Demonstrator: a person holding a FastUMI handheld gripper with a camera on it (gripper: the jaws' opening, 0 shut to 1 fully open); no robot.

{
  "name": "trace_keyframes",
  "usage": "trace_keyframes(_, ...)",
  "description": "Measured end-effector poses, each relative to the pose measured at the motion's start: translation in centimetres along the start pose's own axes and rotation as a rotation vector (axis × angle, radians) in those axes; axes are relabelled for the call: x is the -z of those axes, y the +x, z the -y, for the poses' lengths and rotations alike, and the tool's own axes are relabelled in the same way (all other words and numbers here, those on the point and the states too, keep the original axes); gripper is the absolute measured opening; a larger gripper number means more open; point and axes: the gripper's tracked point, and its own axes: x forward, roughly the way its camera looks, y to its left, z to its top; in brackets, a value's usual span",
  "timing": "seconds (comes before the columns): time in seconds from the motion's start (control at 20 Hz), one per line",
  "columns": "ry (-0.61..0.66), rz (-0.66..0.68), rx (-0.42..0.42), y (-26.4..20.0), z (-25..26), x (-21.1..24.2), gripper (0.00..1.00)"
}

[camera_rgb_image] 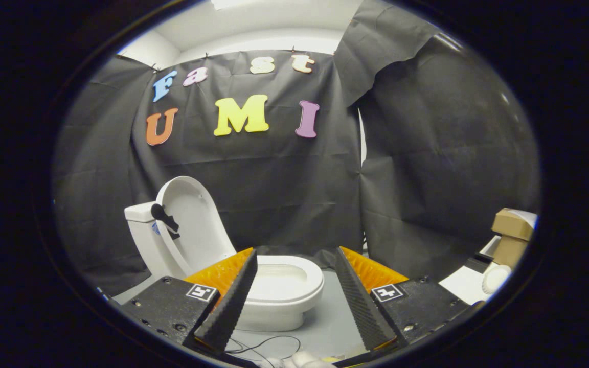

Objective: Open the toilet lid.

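A small white toilet (279, 294) stands on the grey table just beyond my fingers. Its lid (192, 225) is raised upright and leans back against the tank (140, 214), which carries a black flush handle (164, 219). The oval bowl rim and seat (294, 278) lie uncovered, partly hidden behind my left finger. My gripper (295, 255) is open, its two fingers spread wide with nothing between them. Both fingertips stop short of the bowl and touch nothing.
Cardboard boxes (512, 232) are stacked at the far right, beside a white round object (496, 278) and a white sheet. A thin black cable (269, 345) lies on the table (330, 317) below the fingers. Black cloth walls the booth behind.
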Motion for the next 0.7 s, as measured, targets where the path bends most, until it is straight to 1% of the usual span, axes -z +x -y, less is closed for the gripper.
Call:
trace_keyframes(0.2,-0.012,-0.011,-0.023,-0.08,-0.62,0.26,0.95)
trace_keyframes(0.7,-0.012,-0.013,-0.039,0.21,-1.0,0.17,0.95)
